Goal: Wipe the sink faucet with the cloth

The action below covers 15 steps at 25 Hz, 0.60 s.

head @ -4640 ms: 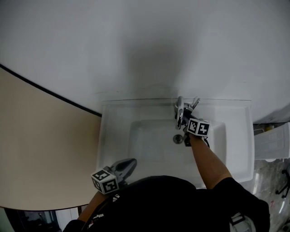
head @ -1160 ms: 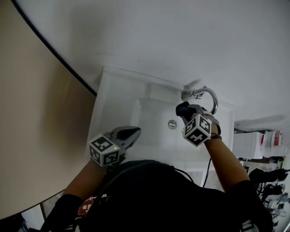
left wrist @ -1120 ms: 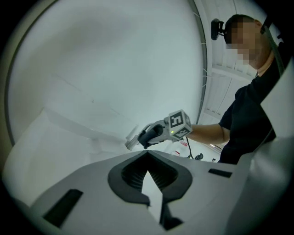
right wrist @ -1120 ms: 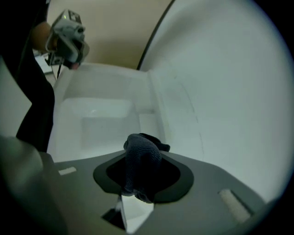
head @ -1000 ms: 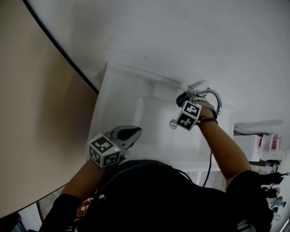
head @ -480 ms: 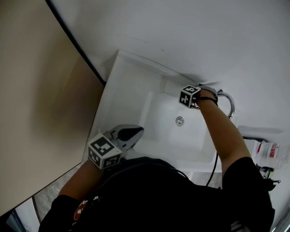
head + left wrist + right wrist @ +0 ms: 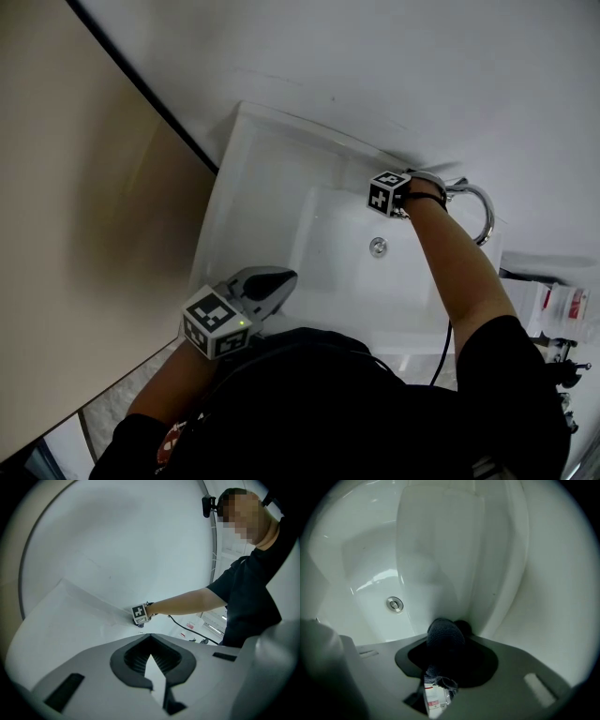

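Head view, from above. Your right gripper (image 7: 447, 644) is at the back of the white sink (image 7: 251, 169), beside the base of the chrome faucet (image 7: 488, 217). Its marker cube (image 7: 388, 193) and your hand cover the jaws here. Whether anything touches the faucet cannot be told from this view.

Right gripper view. The jaws are clamped on the dark cloth (image 7: 445, 631), which bulges forward as a rounded wad between them. A white tag (image 7: 433, 700) hangs from the cloth near the camera; its print is too small to read. Beyond the wad lie the sink's rear wall and the basin with its drain (image 7: 394, 603). The faucet falls outside this view, so cloth-to-faucet contact remains unconfirmed.

Left gripper view. Your left gripper (image 7: 150, 641) has its jaws together with nothing between them. It is held over the sink's front edge, well apart from the faucet, and points across the basin. Your right forearm (image 7: 187, 604) and a black cable (image 7: 194, 630) appear in the distance.

Periphery. A beige panel (image 7: 84, 234) with a dark edge borders the wall on the left. White packages (image 7: 555, 302) beside the sink on the right are cut off by the picture's edge and cannot be identified. Your torso hides the sink's front edge.
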### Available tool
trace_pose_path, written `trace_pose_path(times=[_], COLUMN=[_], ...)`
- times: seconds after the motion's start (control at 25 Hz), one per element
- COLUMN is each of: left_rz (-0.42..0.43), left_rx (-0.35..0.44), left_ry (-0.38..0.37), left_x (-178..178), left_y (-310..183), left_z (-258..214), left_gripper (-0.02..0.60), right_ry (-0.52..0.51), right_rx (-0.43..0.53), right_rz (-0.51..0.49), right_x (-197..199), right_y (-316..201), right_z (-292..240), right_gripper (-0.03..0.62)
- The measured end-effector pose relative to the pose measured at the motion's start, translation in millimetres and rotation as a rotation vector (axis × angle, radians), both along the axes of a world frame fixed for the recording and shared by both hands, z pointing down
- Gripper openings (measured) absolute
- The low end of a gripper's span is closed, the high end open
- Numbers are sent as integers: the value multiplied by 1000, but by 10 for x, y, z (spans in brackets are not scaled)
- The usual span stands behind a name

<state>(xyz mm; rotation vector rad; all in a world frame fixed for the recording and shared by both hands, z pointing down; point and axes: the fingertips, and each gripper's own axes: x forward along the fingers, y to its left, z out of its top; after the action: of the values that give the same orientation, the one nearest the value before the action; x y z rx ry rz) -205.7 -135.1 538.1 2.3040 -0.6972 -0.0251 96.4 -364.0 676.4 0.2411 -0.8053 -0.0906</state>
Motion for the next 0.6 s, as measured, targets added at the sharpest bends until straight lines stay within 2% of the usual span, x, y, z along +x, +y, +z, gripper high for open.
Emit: trace_pose_path(times=[0.12,0.32,0.48,0.6], left_rz=[10,-8,-18,-23], left_rx=[11,22,39,38], left_ry=[-2,-11,-18,2], left_x=[38,-99,-160,-160], left_y=[39,22,-19,-53], left_z=[-27,-42,-85,-84], left_gripper=[-8,-8,-8,-8], right_ry=[-17,29,78,79], right_rx=[-9,-6,-25,-16], right_rz=[0,18,-43,-59], right_x=[0,-13,25,25], right_y=[58,154,221,170], right_z=[-83,-426,-666,-603], right_gripper=[121,120,120,120])
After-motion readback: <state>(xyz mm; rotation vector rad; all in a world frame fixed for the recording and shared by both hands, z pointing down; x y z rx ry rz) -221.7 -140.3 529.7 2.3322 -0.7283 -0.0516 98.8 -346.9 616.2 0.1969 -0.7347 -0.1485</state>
